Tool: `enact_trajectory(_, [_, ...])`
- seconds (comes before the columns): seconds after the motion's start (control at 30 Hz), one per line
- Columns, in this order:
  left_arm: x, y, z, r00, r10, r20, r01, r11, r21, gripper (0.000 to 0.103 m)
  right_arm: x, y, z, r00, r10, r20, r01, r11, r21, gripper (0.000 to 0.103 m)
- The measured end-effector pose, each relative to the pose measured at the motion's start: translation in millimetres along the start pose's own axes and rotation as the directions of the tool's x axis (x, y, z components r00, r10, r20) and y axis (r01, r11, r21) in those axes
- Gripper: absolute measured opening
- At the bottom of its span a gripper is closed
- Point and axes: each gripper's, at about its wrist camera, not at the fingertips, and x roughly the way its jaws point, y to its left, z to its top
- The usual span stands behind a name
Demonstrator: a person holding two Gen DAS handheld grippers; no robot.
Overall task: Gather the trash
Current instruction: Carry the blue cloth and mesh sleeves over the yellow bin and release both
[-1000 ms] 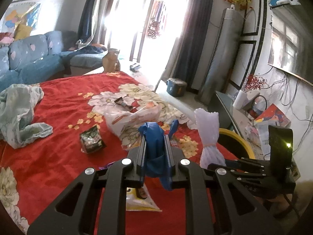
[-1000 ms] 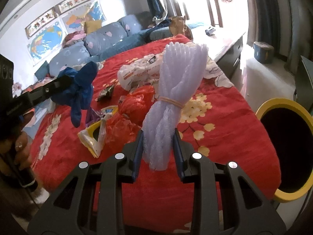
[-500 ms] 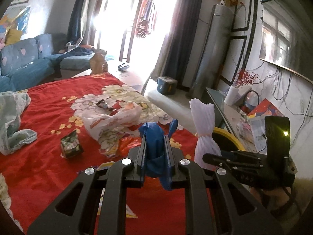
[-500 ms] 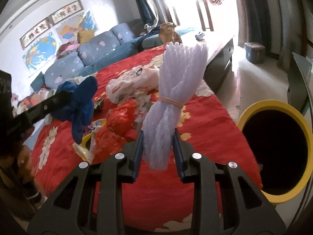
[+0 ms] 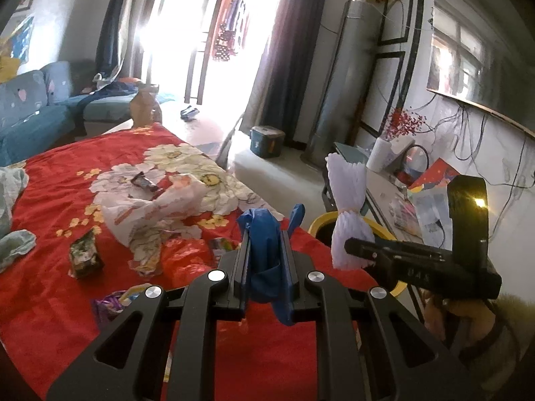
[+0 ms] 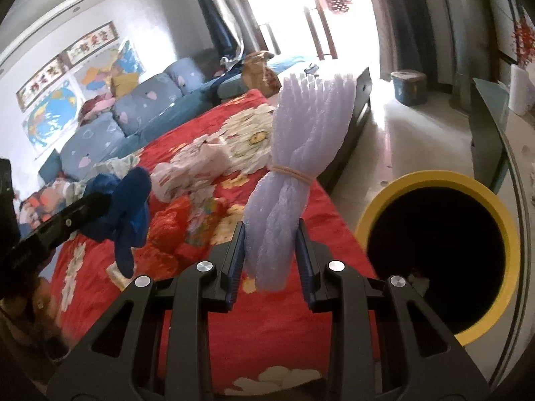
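Trash bin nearer now (both claws loaded)

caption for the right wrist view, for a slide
Right gripper holds a banded white foam bundle beside the yellow-rimmed bin.

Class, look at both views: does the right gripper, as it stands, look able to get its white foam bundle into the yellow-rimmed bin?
Probably yes. The right gripper is shut on the white foam bundle, and the yellow-rimmed bin stands open just to its right, beside the red cloth. Nothing shows between them.
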Motion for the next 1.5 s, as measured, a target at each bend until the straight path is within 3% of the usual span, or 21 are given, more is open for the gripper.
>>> enact_trajectory(0.8, [37,-47,-1,0.996,-0.085,-0.035,0.087,0.995,0.049,0.015,-17,-68,3,0.992,-0.118,0.038,0.112,0.984,0.136,0.023])
enact_trajectory(1.5, [79,-97,-1,0.985,-0.153,-0.078,0.158,0.985,0.074,0.015,-22,-119,-5,0.977,-0.214,0.018,0.204,0.953,0.222,0.023])
